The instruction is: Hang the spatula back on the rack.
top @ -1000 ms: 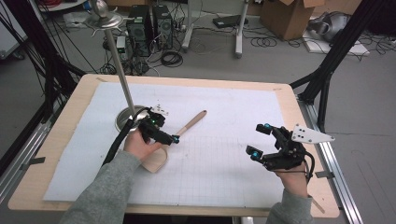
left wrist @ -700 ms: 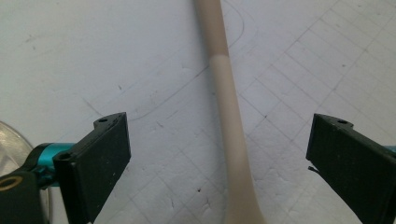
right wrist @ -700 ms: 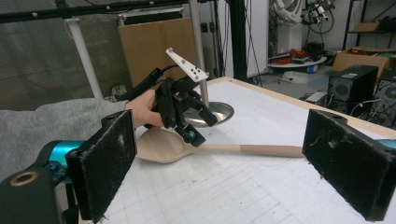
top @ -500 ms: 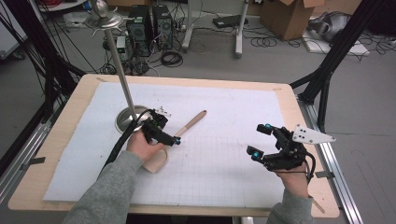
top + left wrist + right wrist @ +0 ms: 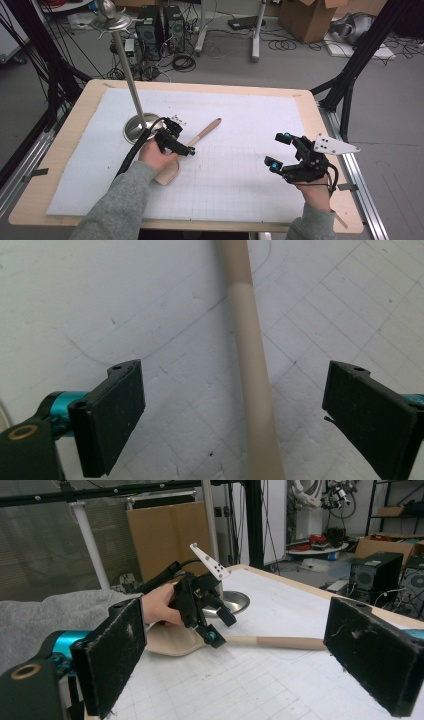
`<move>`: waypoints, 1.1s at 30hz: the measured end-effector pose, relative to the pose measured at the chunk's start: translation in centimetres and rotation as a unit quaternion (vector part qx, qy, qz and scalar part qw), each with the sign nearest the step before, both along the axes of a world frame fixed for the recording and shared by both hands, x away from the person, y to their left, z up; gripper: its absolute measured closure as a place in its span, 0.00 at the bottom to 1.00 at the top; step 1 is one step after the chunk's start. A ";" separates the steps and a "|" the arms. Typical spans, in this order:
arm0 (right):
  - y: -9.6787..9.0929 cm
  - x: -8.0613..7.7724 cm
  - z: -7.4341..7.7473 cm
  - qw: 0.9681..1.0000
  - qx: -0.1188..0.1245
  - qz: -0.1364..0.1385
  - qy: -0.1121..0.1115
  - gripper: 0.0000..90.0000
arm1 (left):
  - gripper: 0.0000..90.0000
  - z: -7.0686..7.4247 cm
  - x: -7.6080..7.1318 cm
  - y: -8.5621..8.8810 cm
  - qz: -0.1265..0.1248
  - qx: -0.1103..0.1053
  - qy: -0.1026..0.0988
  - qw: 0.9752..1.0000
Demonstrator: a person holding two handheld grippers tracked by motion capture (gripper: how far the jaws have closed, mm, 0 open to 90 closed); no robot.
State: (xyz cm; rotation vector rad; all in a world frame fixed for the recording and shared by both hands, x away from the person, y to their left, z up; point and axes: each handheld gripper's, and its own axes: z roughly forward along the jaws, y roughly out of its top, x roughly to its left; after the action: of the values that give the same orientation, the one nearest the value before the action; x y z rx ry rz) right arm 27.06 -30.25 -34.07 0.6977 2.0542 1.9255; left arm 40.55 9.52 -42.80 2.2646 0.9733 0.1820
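1. Over on the white gridded mat [image 5: 240,125], a beige spatula [image 5: 200,137] lies flat, its broad blade toward the person's side and its handle running away on a diagonal, up and to the right in the high view.
2. Left gripper [image 5: 176,142] hovers right over the middle of that handle, and it is clearly the nearer of the two.
3. Look along the left gripper view: the handle [image 5: 255,385] runs straight up between the two black jaws, which stand wide apart with clear mat on both sides of it. Nothing held yet.
4. So the long axis crosses the line between the jaws nearly square-on, which looks like a good setup: my guess is a drop and a squeeze across the handle comes next.
5. Right gripper [image 5: 280,150] sits well apart on the right of the mat, jaws spread wide and empty, pointed back toward the spatula [image 5: 260,641] and the left hand [image 5: 159,605].
6. Just beyond the left hand stands a metal stand [image 5: 131,129] on its round base.
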 end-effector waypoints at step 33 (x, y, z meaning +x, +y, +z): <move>-0.1 0.1 0.0 1.000 -0.001 0.000 -0.001 0.10 | 0.53 -0.1 -0.7 -1.3 -0.009 0.052 -0.036 0.998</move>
State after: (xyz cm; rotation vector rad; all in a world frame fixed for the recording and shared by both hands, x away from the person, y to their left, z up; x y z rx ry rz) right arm 27.11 -30.35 -34.08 0.6952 2.0537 1.9242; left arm 39.83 8.22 -42.86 2.3431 0.9241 0.3106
